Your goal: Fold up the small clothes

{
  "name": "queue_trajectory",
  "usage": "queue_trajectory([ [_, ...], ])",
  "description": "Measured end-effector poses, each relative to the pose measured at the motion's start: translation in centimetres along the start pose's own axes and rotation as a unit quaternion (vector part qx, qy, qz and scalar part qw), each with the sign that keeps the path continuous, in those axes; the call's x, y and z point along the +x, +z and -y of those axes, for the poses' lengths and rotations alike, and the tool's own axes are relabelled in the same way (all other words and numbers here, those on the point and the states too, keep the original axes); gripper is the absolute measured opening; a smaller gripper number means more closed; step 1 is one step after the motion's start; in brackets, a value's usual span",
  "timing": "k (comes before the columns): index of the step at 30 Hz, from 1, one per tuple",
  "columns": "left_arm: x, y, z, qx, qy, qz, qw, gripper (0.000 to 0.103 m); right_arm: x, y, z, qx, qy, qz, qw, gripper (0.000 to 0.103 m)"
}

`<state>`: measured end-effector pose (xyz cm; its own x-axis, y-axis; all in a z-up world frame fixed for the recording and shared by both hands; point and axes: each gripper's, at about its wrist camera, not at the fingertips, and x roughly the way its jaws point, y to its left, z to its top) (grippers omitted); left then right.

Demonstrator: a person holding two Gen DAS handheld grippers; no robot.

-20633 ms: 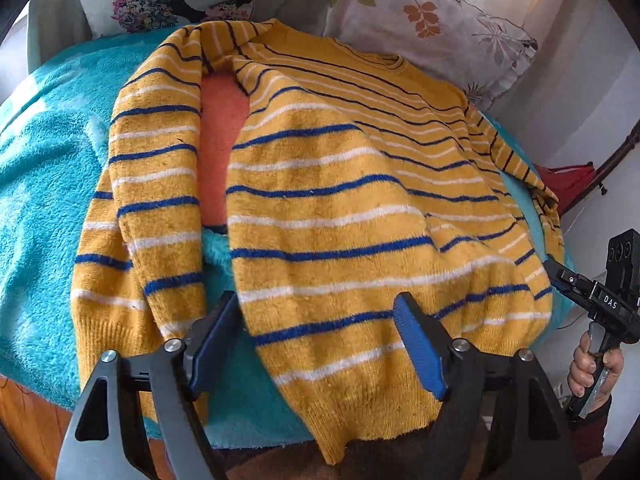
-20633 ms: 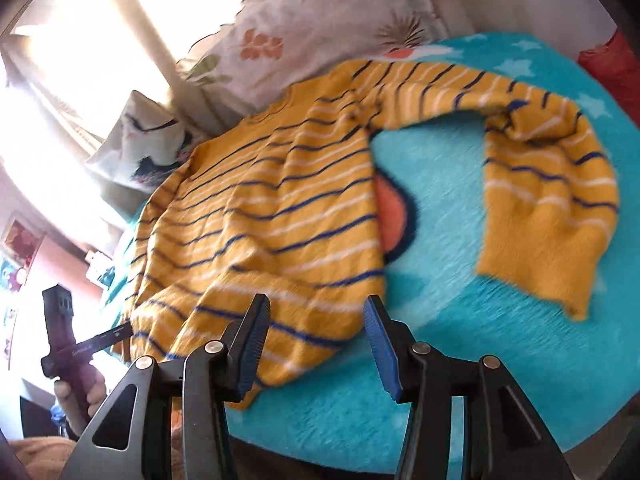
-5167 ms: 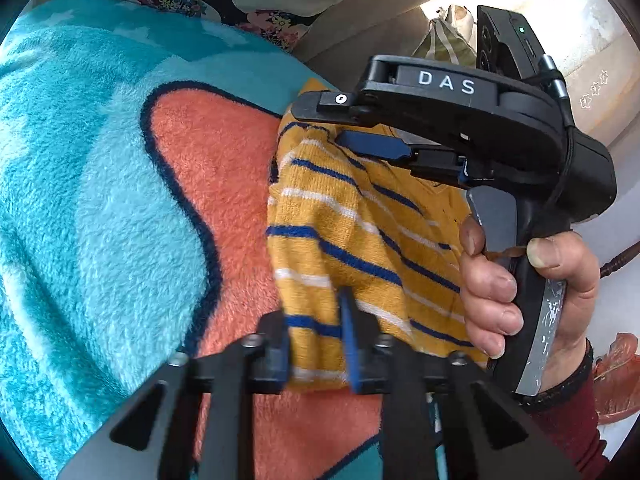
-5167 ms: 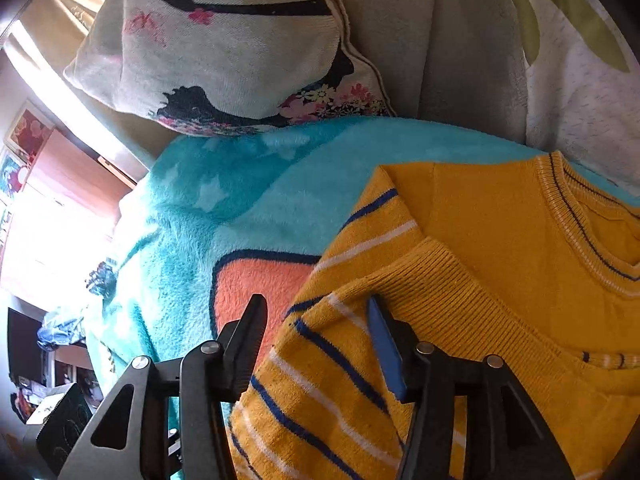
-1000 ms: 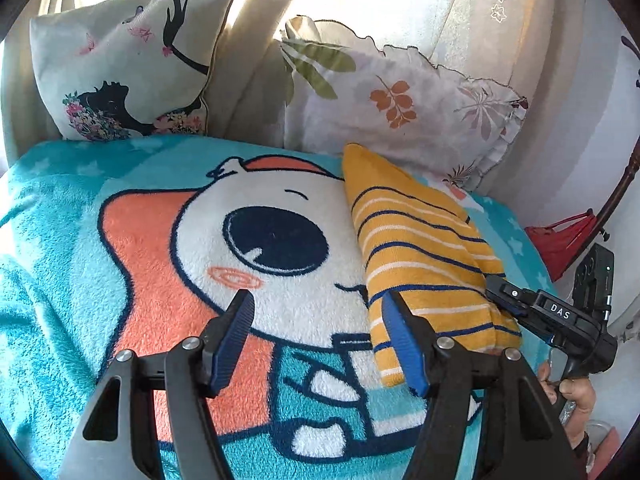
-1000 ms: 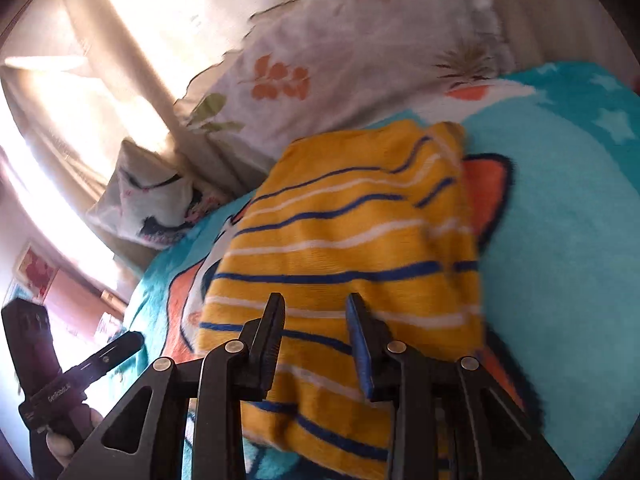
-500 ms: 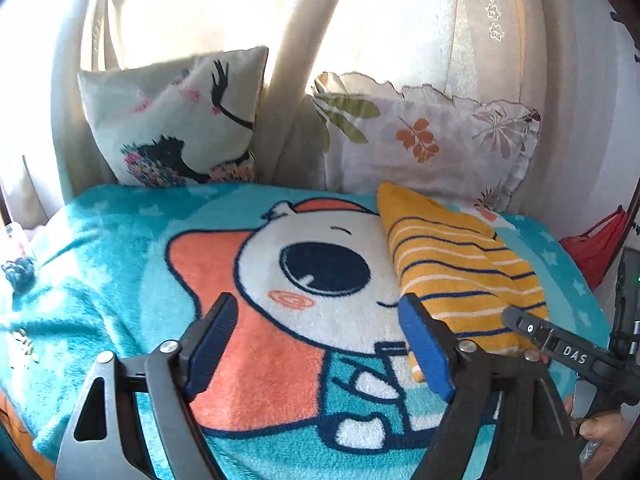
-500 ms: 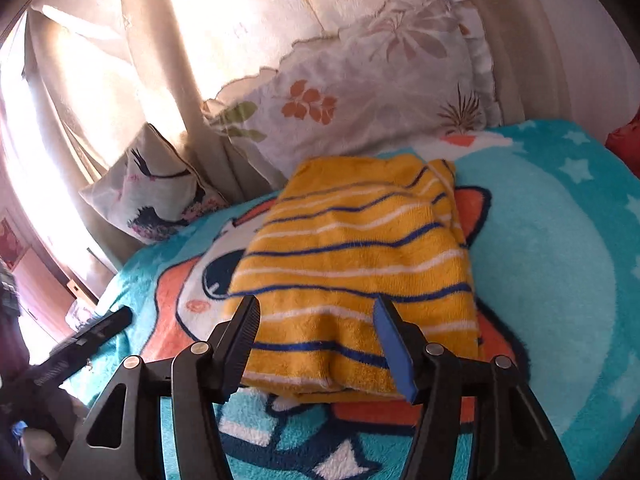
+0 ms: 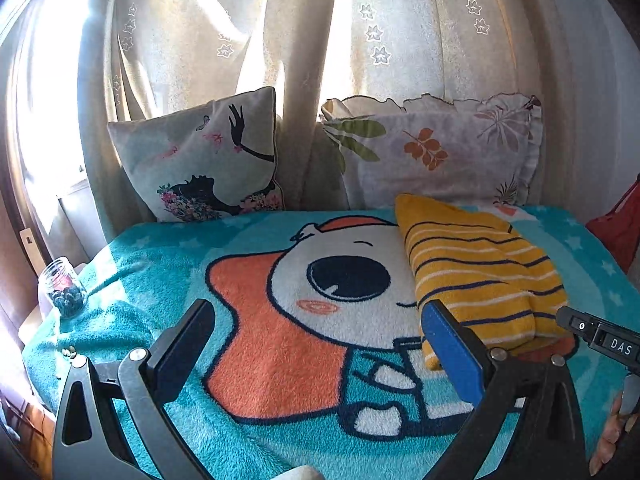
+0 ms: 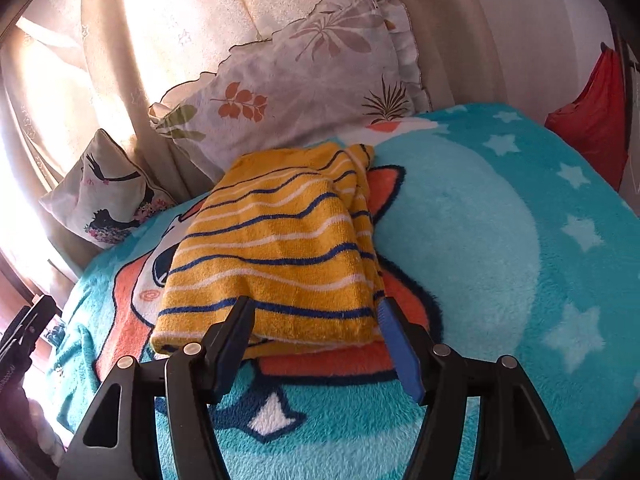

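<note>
While both sets of fingers are spread wide with nothing between them, the left gripper [image 9: 316,344] just hangs over the cartoon face on the blanket [image 9: 280,360], black pad on one side and blue pad [image 9: 450,356] on the other. The right gripper [image 10: 316,344] is the same deal, jaws apart, holding nothing, pointed at the near edge of the sweater [image 10: 276,248]. Can't say if its tips actually touch the fabric, looks like they're just short of it.

The sweater [image 9: 476,276] is the yellow knit one with navy and white stripes, folded into a chunky rectangle. It sits on the right side of the blanket, partly over the cartoon's white face and orange patch, with its far end right up near the leaf-print pillow [image 10: 304,88]. A bit of a lower layer peeks out along its right edge in the right wrist view.

From the left wrist view you can see the tip of the right gripper [image 9: 596,340] poking in at the right edge, just beside the sweater's near corner. The left one [image 10: 20,340] shows as a dark shape at the left edge of the right wrist view.

Further out: a silhouette-print cushion [image 9: 200,164] next to the leaf pillow, sunlit curtains [image 9: 304,40] behind both, a small glass jar [image 9: 62,288] at the blanket's left edge, and something red [image 10: 592,104] hanging off to the right.
</note>
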<state>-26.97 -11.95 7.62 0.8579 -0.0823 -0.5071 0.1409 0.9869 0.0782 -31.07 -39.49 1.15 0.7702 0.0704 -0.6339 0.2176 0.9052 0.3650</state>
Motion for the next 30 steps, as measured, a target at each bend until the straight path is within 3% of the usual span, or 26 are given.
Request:
queue_trajectory([
  [8, 0.4, -0.8, 0.9, -0.011, -0.048, -0.034, 0.9982, 0.103, 0.0, -0.7, -1.4, -0.028, 0.002, -0.008, 1.000, 0.071],
  [30, 3.8, -2.9, 2.3, -0.005, -0.109, -0.118, 0.9870, 0.103, 1.4, -1.5, -3.3, -0.075, -0.026, -0.027, 0.996, 0.076],
])
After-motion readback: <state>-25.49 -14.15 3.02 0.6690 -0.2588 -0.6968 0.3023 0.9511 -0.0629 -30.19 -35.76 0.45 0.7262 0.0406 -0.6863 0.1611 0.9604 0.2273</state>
